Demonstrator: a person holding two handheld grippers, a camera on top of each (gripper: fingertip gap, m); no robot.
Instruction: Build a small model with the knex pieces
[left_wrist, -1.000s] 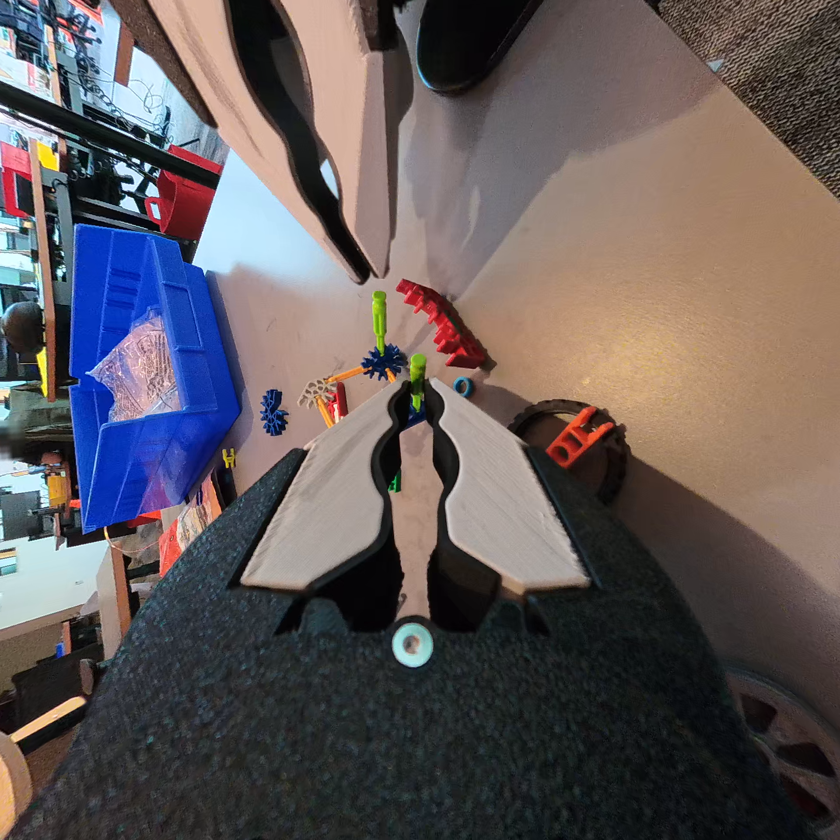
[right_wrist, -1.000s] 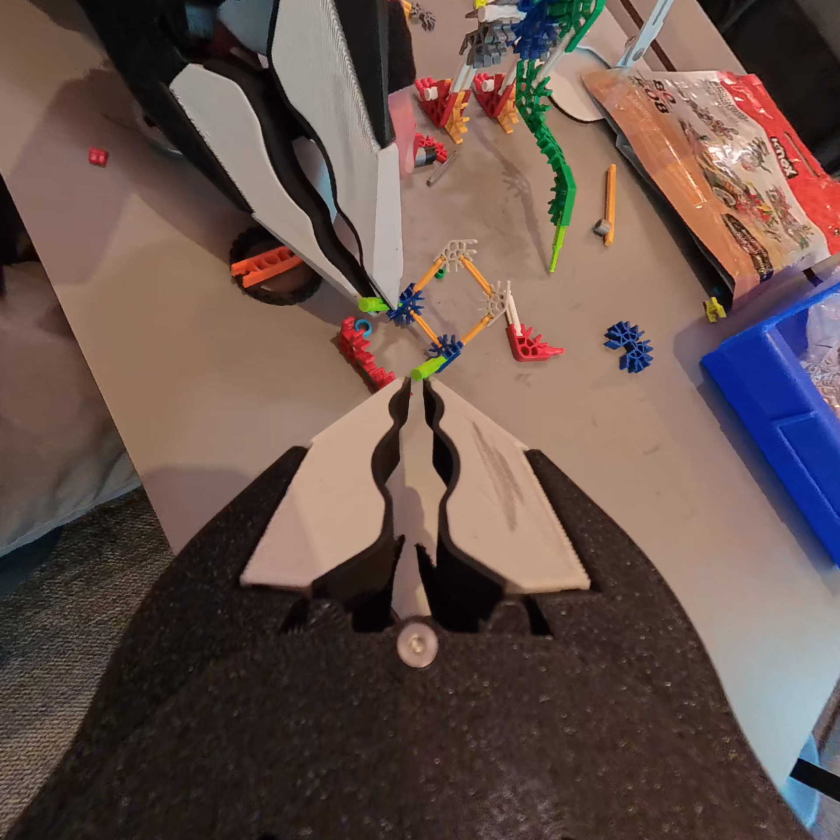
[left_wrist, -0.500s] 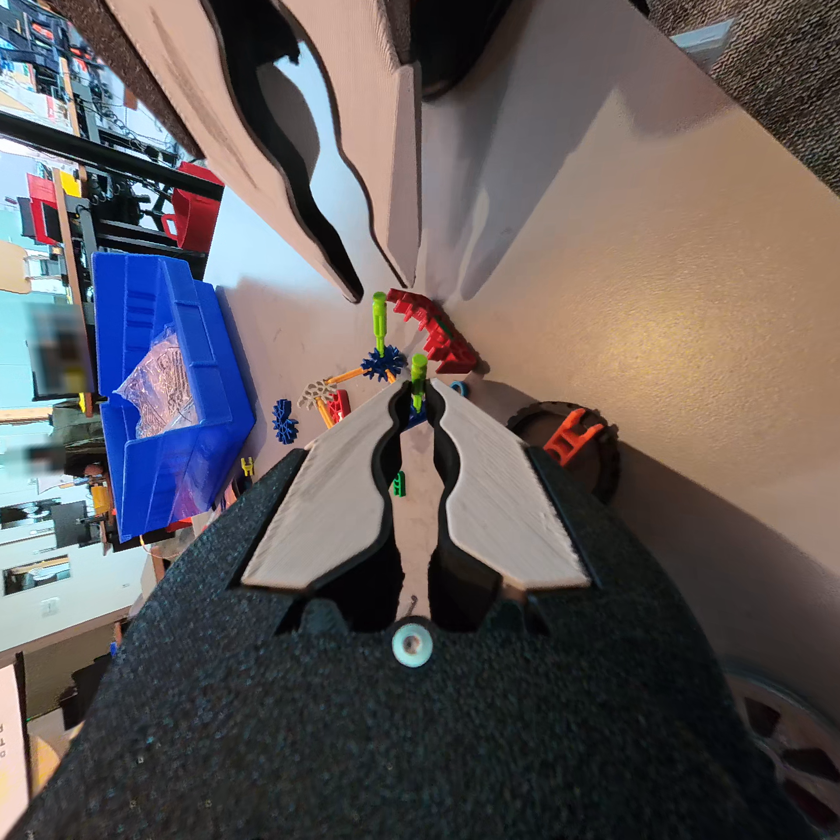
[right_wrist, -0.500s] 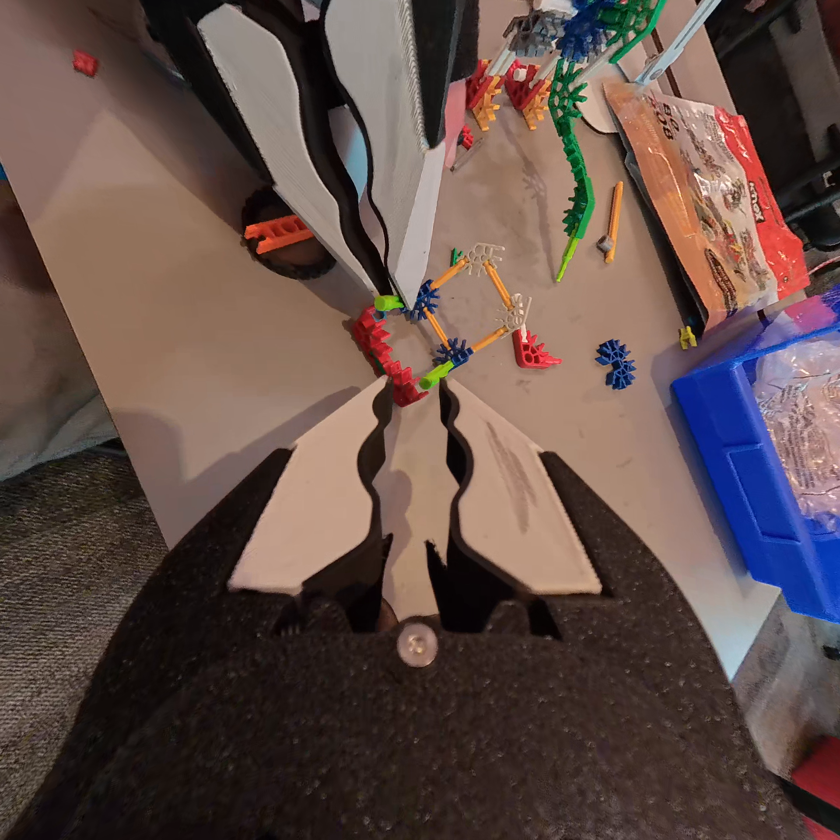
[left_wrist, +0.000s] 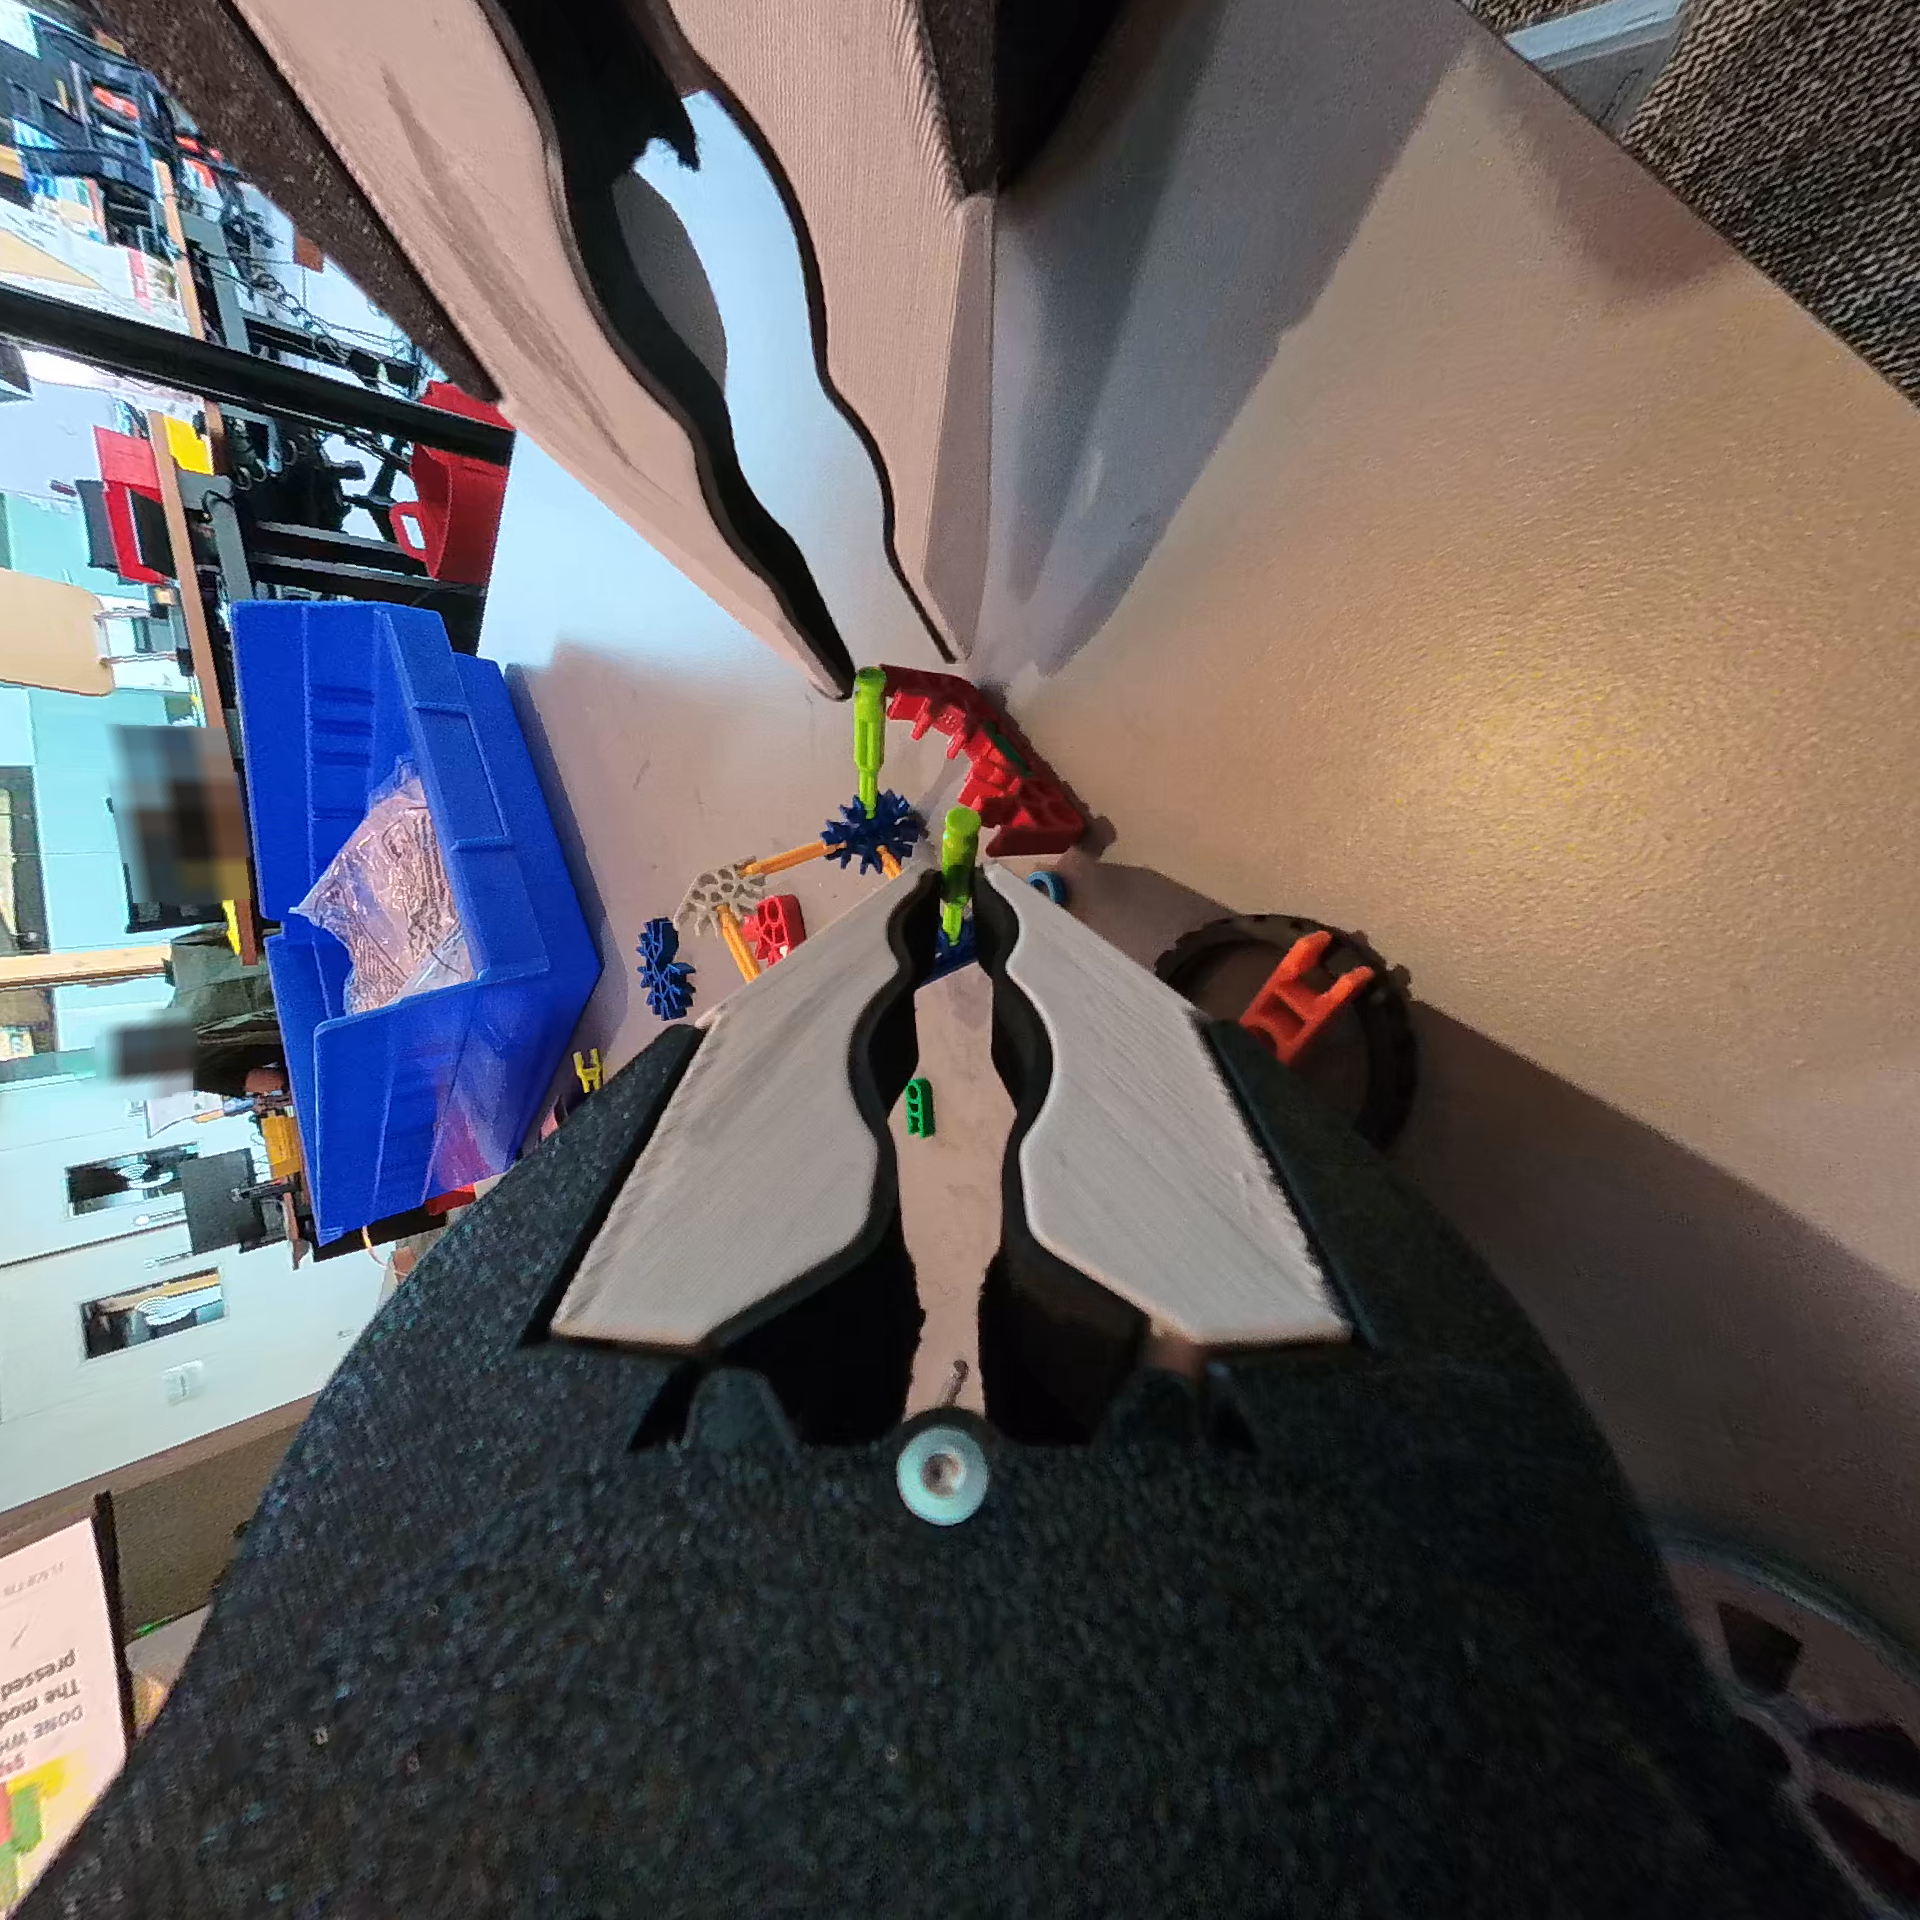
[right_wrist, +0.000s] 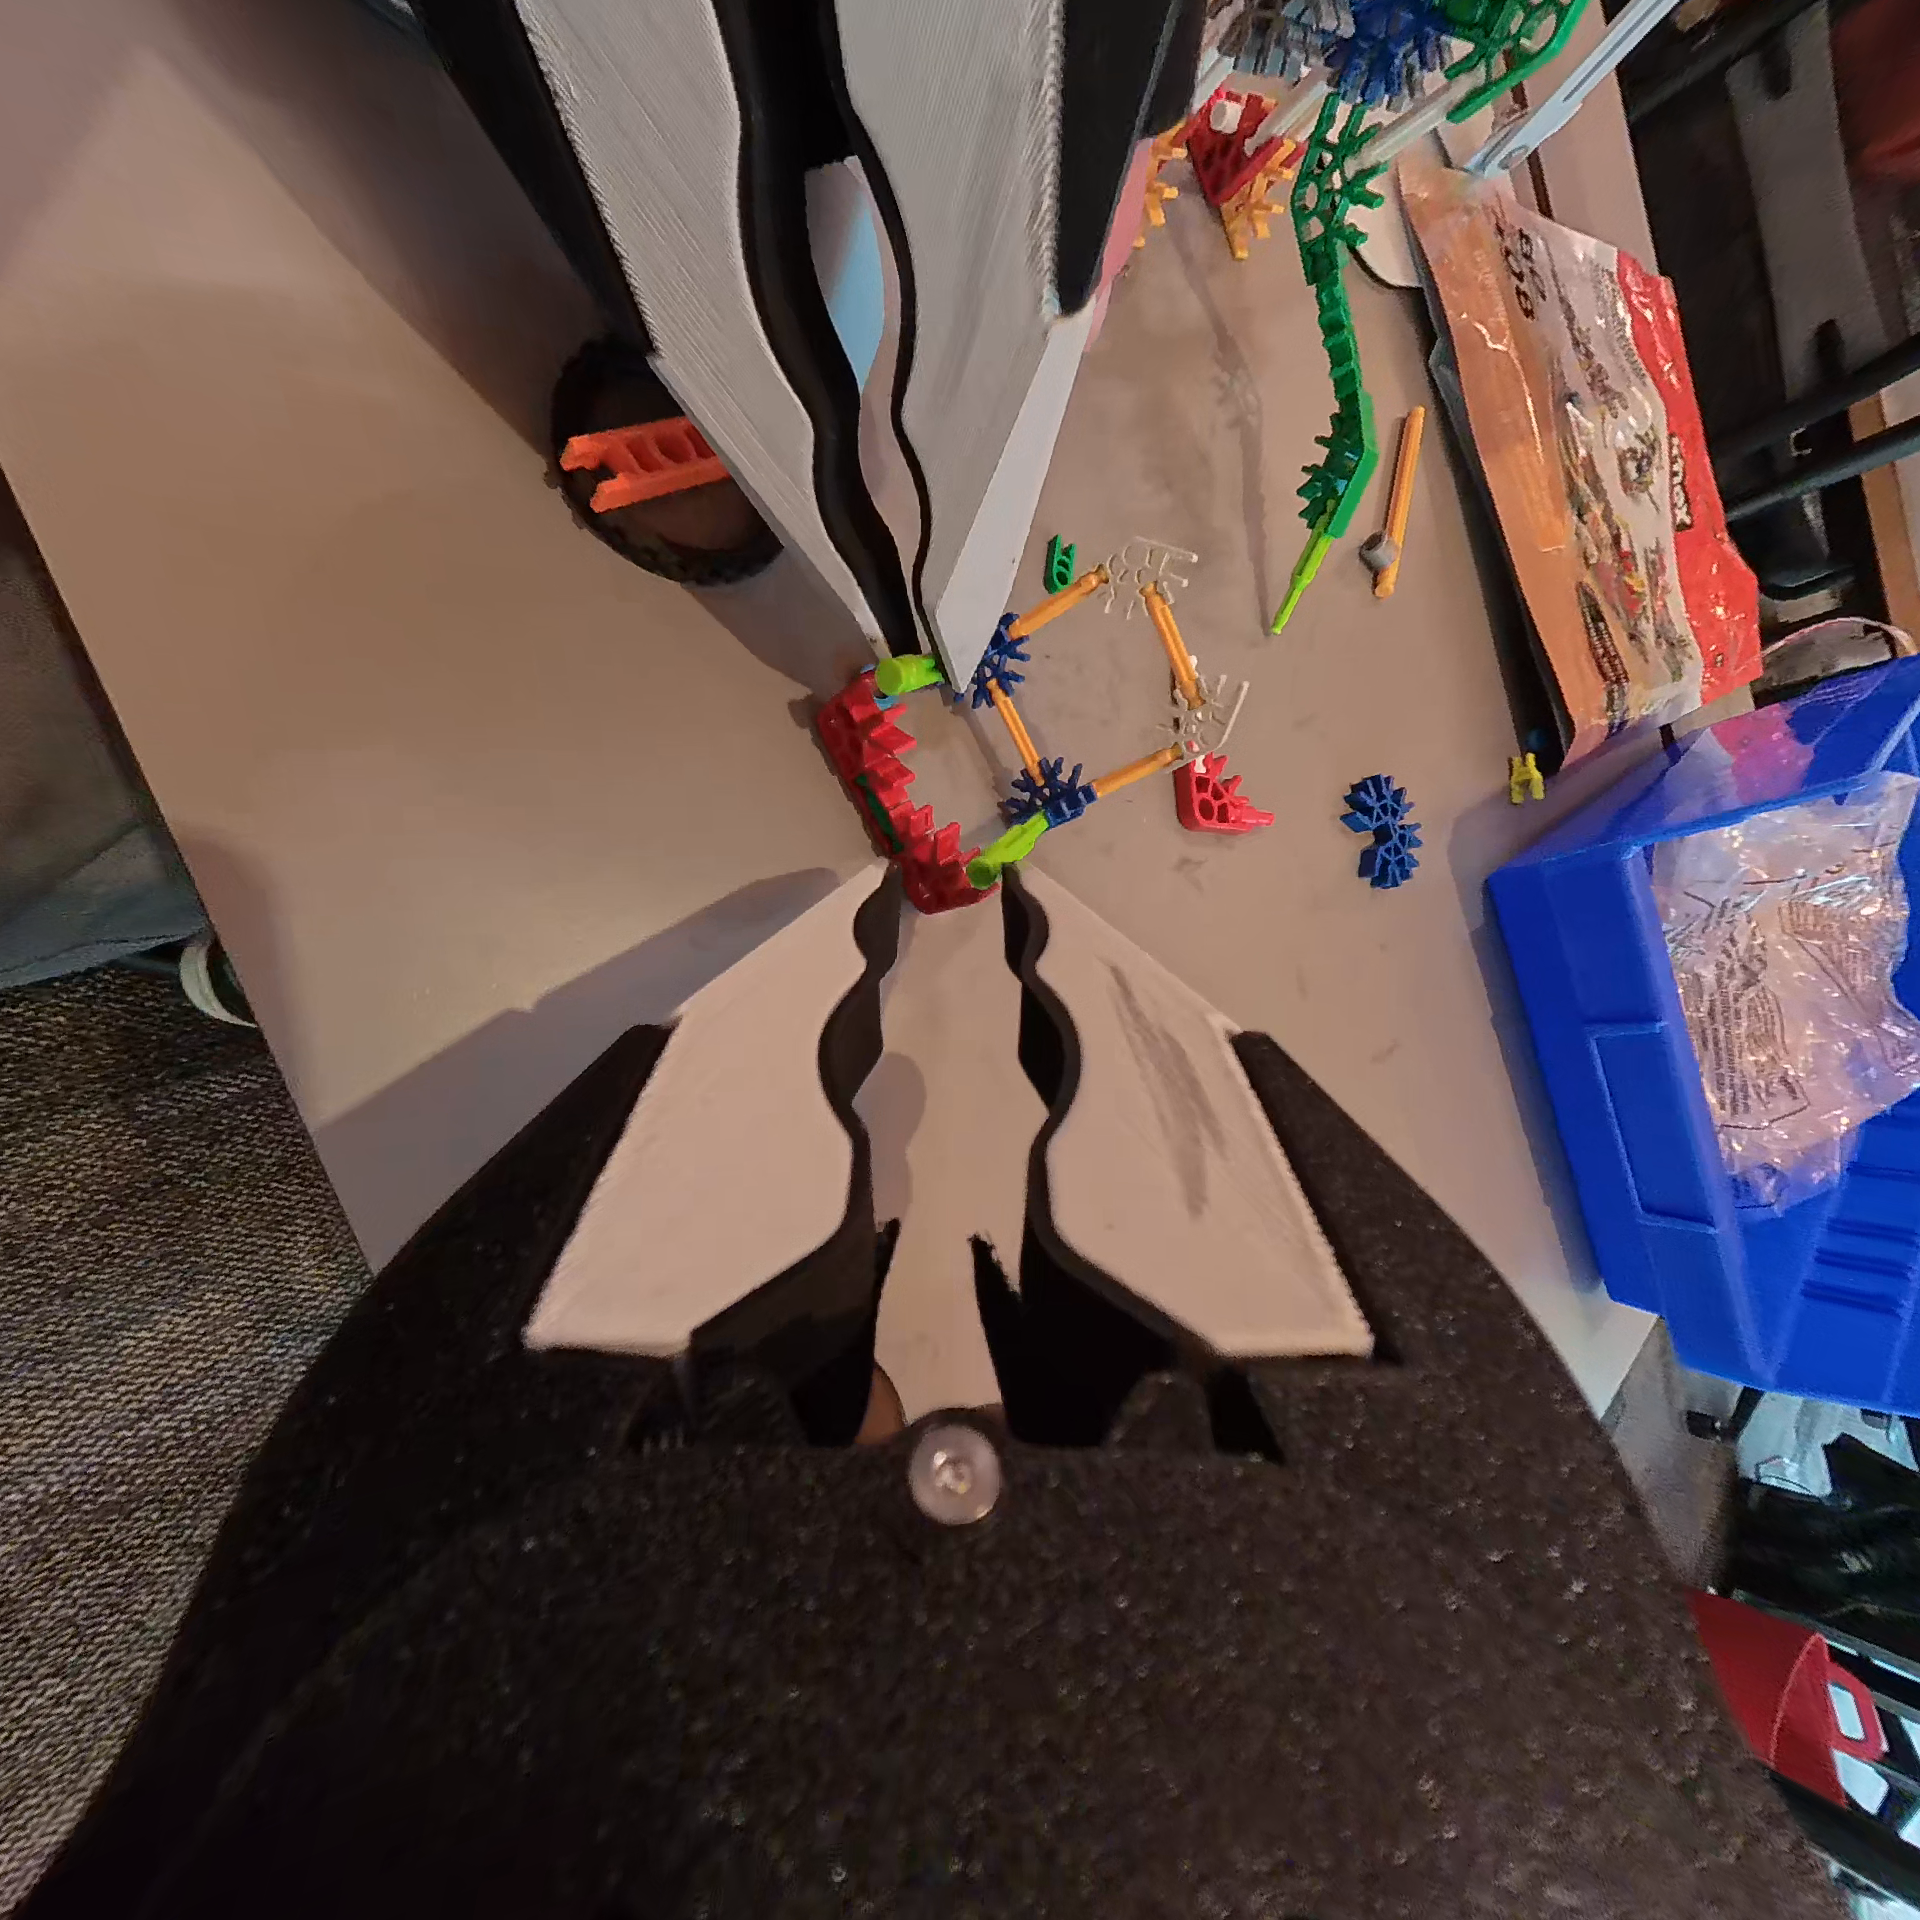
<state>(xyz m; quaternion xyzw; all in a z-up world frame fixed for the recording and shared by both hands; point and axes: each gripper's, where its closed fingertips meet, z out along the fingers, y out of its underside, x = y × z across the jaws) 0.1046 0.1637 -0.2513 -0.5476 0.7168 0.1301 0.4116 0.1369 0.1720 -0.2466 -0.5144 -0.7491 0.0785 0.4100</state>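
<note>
A small square frame (right_wrist: 1086, 681) of orange rods with blue and white connectors lies on the pale table (right_wrist: 416, 727). A lime green rod sticks out of each blue connector. My left gripper (left_wrist: 954, 894) is shut on one lime green rod (left_wrist: 958, 847); it also shows in the right wrist view (right_wrist: 914, 649). My right gripper (right_wrist: 945, 883) is open, its tips on either side of the near end of a curved red toothed piece (right_wrist: 883, 790), beside the other lime rod (right_wrist: 1003, 847). The red piece (left_wrist: 982, 764) lies along the frame's open side.
A blue bin (right_wrist: 1662, 1039) with a clear bag stands at the right. A black tyre holding an orange piece (right_wrist: 644, 468) lies by the left gripper. A green chain model (right_wrist: 1340, 343), a printed bag (right_wrist: 1590, 436) and loose connectors (right_wrist: 1382, 831) lie beyond. The table edge and carpet are at left. The tips of one gripper are about 4 cm away from the tips of the other. The green chain model (right_wrist: 1340, 343) sits 15 cm or so from the ends of my left fingers.
My right gripper has opened and shifted from the lime rod's tip to the end of the red toothed piece. The left gripper stays shut on its rod.
</note>
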